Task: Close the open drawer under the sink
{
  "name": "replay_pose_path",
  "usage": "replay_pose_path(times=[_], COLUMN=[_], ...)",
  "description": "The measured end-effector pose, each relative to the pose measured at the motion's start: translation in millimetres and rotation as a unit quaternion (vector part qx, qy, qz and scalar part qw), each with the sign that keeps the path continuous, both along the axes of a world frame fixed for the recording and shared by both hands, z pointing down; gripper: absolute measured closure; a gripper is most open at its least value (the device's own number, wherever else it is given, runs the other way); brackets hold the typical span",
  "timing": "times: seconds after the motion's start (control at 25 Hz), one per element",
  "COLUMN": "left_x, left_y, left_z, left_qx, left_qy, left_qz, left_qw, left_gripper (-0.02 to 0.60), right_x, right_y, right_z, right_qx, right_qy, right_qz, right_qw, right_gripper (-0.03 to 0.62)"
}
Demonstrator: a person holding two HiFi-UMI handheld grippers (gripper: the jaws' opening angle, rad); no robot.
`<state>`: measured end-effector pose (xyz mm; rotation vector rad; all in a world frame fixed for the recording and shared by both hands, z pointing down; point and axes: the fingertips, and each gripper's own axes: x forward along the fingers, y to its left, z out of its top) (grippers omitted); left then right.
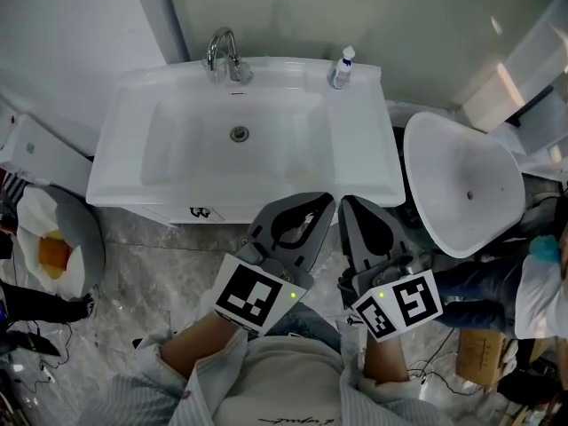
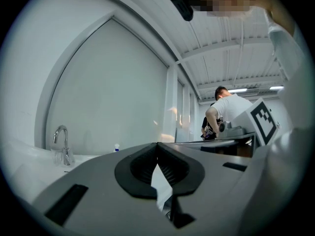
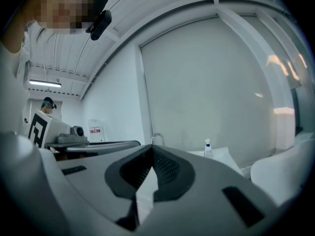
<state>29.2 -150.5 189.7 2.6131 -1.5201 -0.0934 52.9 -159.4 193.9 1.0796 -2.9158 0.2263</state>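
The white sink (image 1: 115,183) stands against the wall in the head view. Under its front rim only a narrow white strip of the cabinet front (image 1: 177,213) shows, and I cannot tell how the drawer stands. My left gripper (image 1: 327,200) and right gripper (image 1: 346,201) are side by side in front of the rim's right part, with their tips at the rim. On both, the jaws are shut with nothing between them. The left gripper (image 2: 157,144) and right gripper (image 3: 151,146) show meeting tips in their own views, which look over the sink at the wall.
A chrome faucet (image 1: 226,56) and a small bottle (image 1: 342,67) stand at the sink's back. A white oval bowl (image 1: 461,185) is close on the right. A grey bin (image 1: 53,251) and cables lie at the left. A person in a white shirt (image 2: 229,107) stands far behind.
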Motion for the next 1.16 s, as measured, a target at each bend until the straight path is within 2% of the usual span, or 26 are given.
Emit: replay_pose_path(times=[0.36, 0.56, 1.16], left_x=[0.1, -1.2, -1.9], left_y=[-10.7, -12.6, -15.0], left_z=[0.4, 4.1, 16.7], left_qx=[0.004, 0.002, -0.011], left_qy=[0.006, -0.007, -0.025], left_qz=[0.035, 0.063, 0.087], left_qw=[0.9994, 0.998, 0.9958], left_gripper=[0.566, 0.566, 0.566], right_x=[6.8, 2.8, 7.2], right_y=[-4.4, -6.2, -6.8], right_z=[2.9, 7.9, 16.6], right_qx=[0.0, -0.006, -0.009], right_qy=[0.009, 0.011, 0.015], right_qz=[0.003, -0.001, 0.002], right_qw=[1.0, 1.0, 1.0], right_gripper=[0.585, 0.585, 0.585])
